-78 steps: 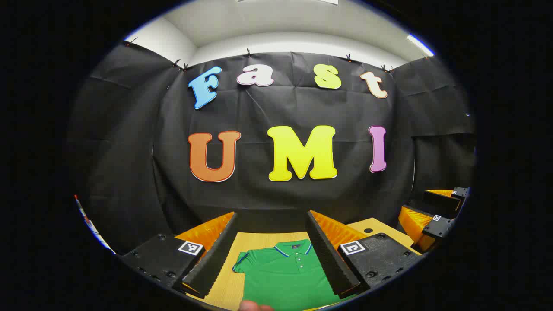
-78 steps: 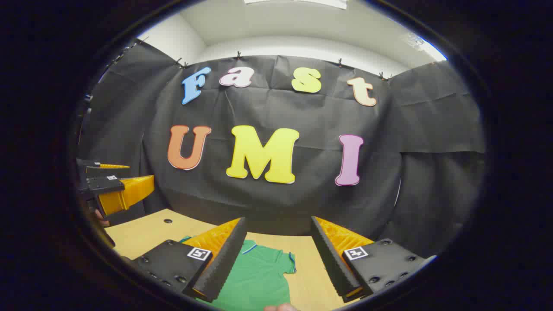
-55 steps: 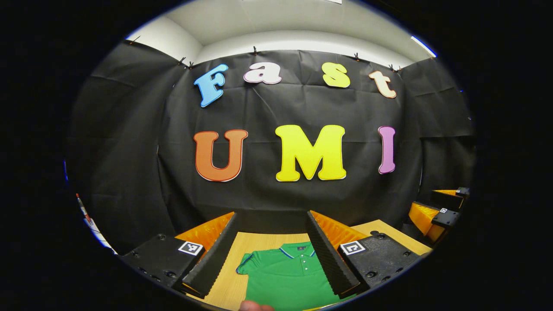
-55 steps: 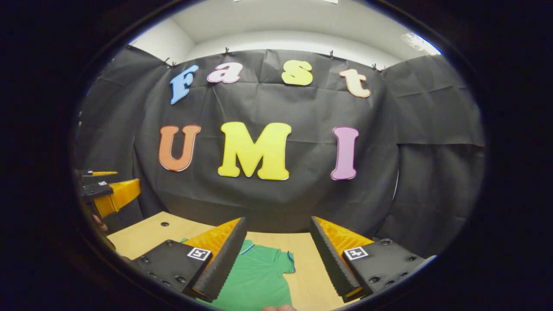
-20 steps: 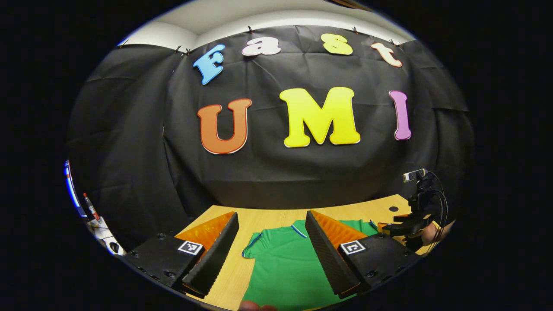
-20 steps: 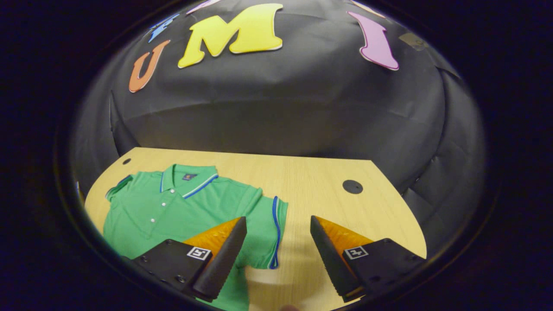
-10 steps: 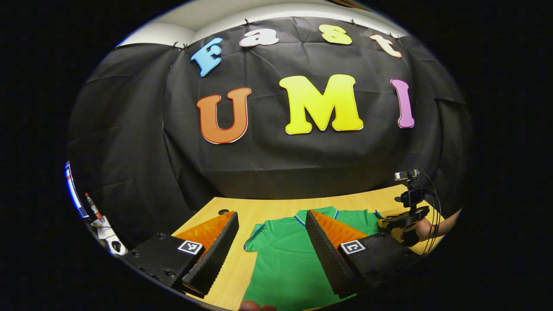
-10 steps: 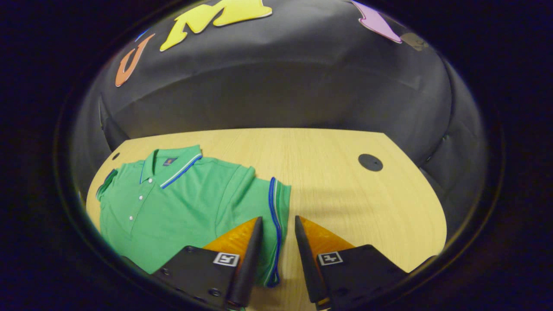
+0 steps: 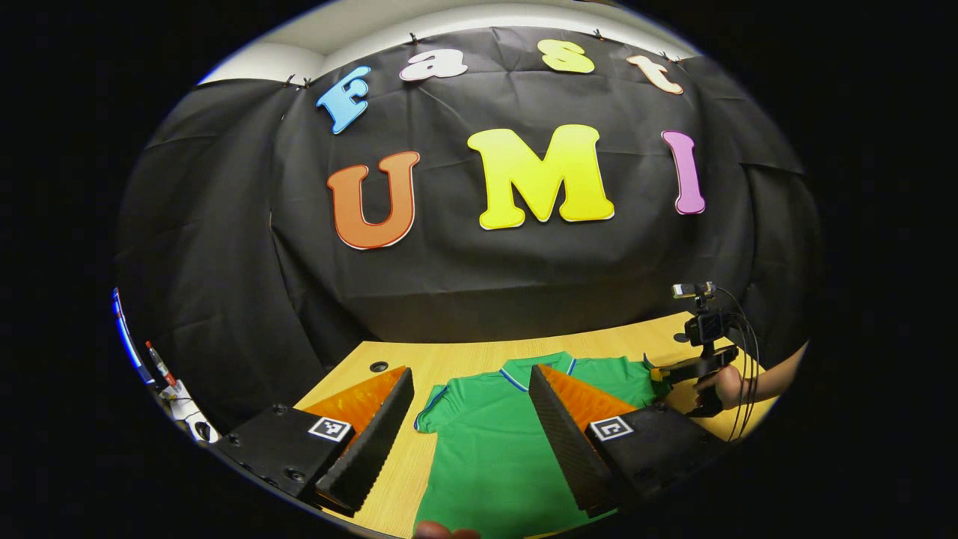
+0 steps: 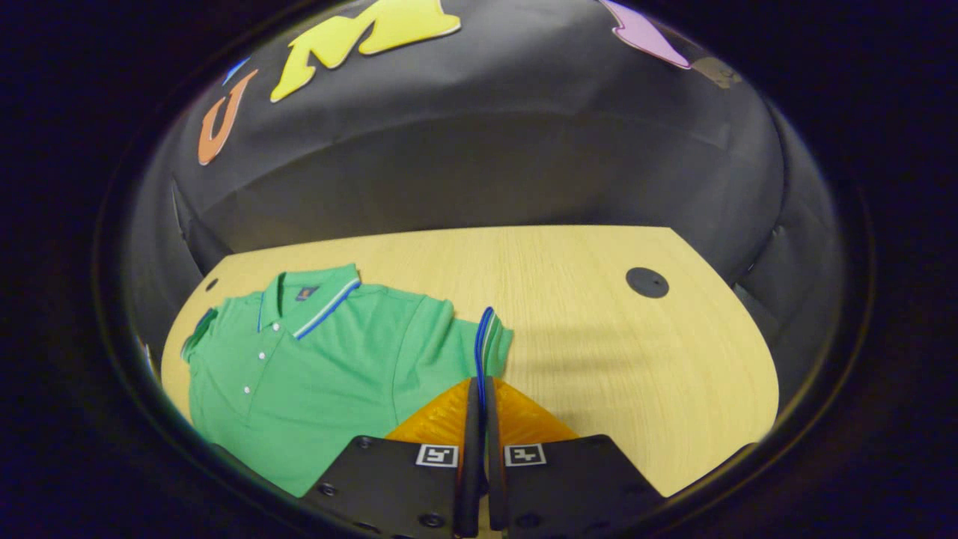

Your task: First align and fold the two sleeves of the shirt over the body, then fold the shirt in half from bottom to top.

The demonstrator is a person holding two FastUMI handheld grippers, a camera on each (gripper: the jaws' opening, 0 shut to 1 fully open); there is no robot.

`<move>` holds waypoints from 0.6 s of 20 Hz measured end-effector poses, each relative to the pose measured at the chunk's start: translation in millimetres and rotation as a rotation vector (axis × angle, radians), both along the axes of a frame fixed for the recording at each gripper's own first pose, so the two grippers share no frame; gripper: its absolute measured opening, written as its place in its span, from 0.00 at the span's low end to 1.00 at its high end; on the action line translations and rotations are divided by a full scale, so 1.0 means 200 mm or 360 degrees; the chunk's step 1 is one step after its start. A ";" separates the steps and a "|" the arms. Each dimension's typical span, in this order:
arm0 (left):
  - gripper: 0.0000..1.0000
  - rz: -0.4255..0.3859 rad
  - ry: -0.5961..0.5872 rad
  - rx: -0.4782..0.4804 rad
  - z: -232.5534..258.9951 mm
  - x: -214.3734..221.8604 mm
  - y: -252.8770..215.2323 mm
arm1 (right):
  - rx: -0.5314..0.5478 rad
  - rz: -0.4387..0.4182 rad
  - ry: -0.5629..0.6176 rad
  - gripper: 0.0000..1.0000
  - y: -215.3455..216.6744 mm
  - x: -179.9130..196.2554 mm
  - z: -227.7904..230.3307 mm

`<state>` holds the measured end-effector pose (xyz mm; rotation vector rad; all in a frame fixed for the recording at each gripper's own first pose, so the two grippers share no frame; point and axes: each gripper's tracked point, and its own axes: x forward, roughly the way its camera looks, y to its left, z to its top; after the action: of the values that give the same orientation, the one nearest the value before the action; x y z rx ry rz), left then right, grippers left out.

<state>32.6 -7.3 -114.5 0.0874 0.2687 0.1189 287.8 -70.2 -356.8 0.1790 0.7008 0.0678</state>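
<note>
- Under both cameras: pale wood-grain worktop (image 10: 599, 329), curved front edge, with a round dark grommet (image 10: 647, 282) toward its right rear and a second one, the small dark hole (image 9: 379, 367), at its left rear.
- Behind the worktop: black cloth wall (image 10: 464, 157) on the back and sides; a strip of white ceiling above it in the left gripper view.
- Left margin of the left gripper view: small clutter including a red-tipped pen (image 9: 155, 359); too small to itemise further.
- Green polo shirt (image 10: 314, 374): lying flat, front up, collar toward the wall, blue-and-white collar trim, white buttons on the placket.
- Right sleeve (image 10: 490, 340): blue-edged cuff lifted off the worktop, standing on edge directly ahead of the right gripper.
- Right gripper (image 10: 479, 419): jaws closed nearly together, the sleeve's cuff pinched between both fingers.
- Left gripper (image 9: 468, 430): jaws spread wide, holding nothing, above the shirt's body; left sleeve and collar lie between and beyond the fingers.
- Far right of the left gripper view: a hand (image 9: 724, 383) holding the right gripper at the shirt's far sleeve.
</note>
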 end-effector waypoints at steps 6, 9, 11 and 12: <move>0.99 0.0051 0.0017 -0.0040 -0.01 -0.06 0.04 | 0.0033 -0.0005 -0.0051 0.08 0.10 -0.01 0.17; 0.99 0.0080 0.0024 -0.0056 -0.01 -0.10 0.07 | 0.0035 0.0014 -0.0069 0.08 0.19 0.00 0.23; 0.99 0.0105 0.0025 -0.0068 0.00 -0.13 0.09 | 0.0040 0.0045 -0.0090 0.08 0.29 0.01 0.27; 0.99 0.0122 0.0024 -0.0070 0.00 -0.15 0.11 | 0.0042 0.0077 -0.0096 0.08 0.36 0.02 0.28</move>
<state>3.5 14.7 -113.8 0.0342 0.2899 0.1885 292.5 2.5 -300.8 0.1847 0.6446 0.1281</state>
